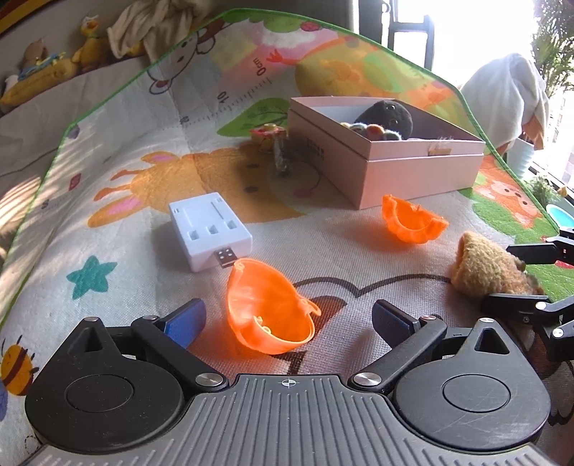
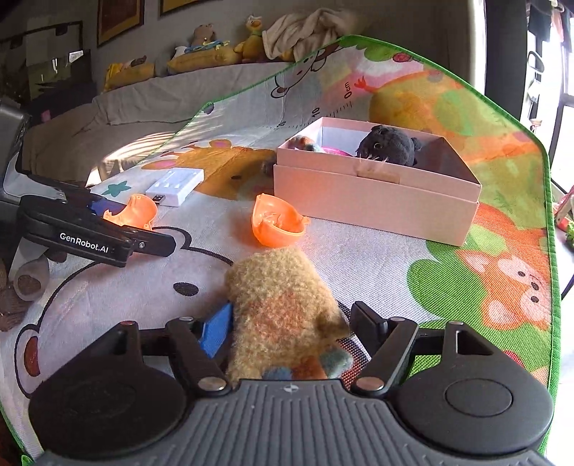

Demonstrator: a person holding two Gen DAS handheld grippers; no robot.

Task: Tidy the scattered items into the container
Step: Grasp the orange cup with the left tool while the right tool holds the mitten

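Sunlight from a window at the far right falls across a cartoon play mat with a green edge, and this mat carries everything. Behind its far left edge a ledge holds plush toys and a crumpled cloth.

Toward the mat's far right corner stands a pale pink box, open at the top, with a black plush and some small coloured felt pieces lying inside. Just beside its left wall a small red and yellow toy sits on the mat.

Near the middle of the mat lies a white charger block with a USB plug pointing toward the near edge. One orange shell half rests just past that plug, tipped on its side, and it sits between the spread fingers of the left tool, which are released and apart from it on both sides. A second orange shell half lies close to the box's near corner.

Toward the near right of the mat a fuzzy tan knitted toy lies between the fingers of the right tool. The blue pad touches its left side, while the other finger stands a little apart from it, so that tool is not clenched.
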